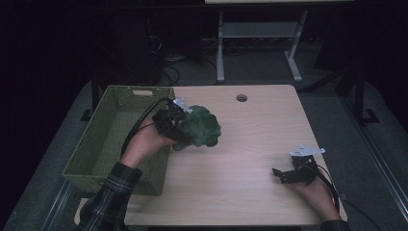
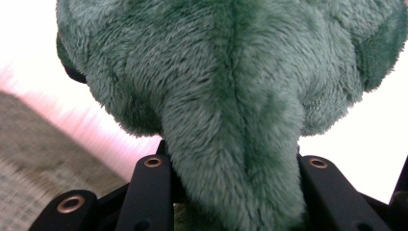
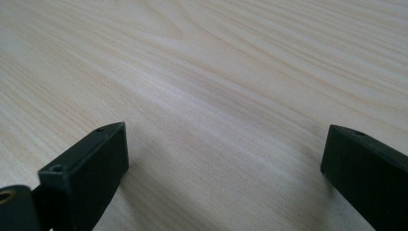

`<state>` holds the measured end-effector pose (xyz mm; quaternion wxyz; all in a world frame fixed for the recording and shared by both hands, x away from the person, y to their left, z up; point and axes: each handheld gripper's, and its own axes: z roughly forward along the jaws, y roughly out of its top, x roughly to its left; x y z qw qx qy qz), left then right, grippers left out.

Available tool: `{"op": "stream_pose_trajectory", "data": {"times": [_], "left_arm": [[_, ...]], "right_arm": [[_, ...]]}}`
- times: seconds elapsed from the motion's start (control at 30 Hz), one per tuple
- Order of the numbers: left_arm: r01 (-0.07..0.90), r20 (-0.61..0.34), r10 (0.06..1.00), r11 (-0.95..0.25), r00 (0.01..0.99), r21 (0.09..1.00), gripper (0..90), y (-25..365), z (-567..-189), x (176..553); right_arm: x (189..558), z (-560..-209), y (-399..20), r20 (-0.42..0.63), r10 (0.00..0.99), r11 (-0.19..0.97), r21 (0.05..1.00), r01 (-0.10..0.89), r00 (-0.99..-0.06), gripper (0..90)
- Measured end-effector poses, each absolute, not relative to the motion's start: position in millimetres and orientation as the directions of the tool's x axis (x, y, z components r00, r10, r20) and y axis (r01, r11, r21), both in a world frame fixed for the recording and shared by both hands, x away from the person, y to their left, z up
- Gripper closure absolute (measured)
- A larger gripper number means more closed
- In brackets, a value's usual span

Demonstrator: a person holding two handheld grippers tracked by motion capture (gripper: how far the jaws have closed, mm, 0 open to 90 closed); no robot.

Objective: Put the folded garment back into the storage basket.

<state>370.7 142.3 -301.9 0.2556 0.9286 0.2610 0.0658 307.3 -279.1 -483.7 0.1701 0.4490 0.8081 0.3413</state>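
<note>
The left claw (image 1: 179,126) is clenched on a green plush toy (image 1: 201,126), gripping its narrow stem end while the wide, lobed head juts out past the jaws. In the left gripper view the toy (image 2: 231,96) sits with its stem squeezed between the two black jaws. The toy hangs above the desk (image 1: 250,144), just beside the right-hand wall of the green woven basket (image 1: 108,139), which stands at the desk's left edge. The hand (image 1: 144,144) carrying this claw reaches over the basket's near right corner, its plaid sleeve (image 1: 108,197) lying across the basket's front wall.

The right claw (image 1: 284,175) is well apart from the basket, near the desk's front right corner. Its jaws are spread wide and released, with bare wood (image 3: 216,96) between them and nothing in their grip.
</note>
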Motion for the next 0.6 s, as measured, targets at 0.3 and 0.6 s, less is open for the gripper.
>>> {"op": "stream_pose_trajectory", "data": {"times": [0.3,0.6], "left_arm": [[0.499,0.02,0.594,-0.694,0.804,0.52,62.3,184.8,-289.3,369.1],[0.543,0.048,0.662,-0.651,0.748,0.53,62.2,221.4,-289.8,368.1]], "right_arm": [[307.3,-483.7,-279.1,0.032,0.842,0.364,0.704,0.609,-0.539,2.3],[307.4,-483.8,-279.2,0.031,0.841,0.364,0.705,0.609,-0.54,2.3]]}}
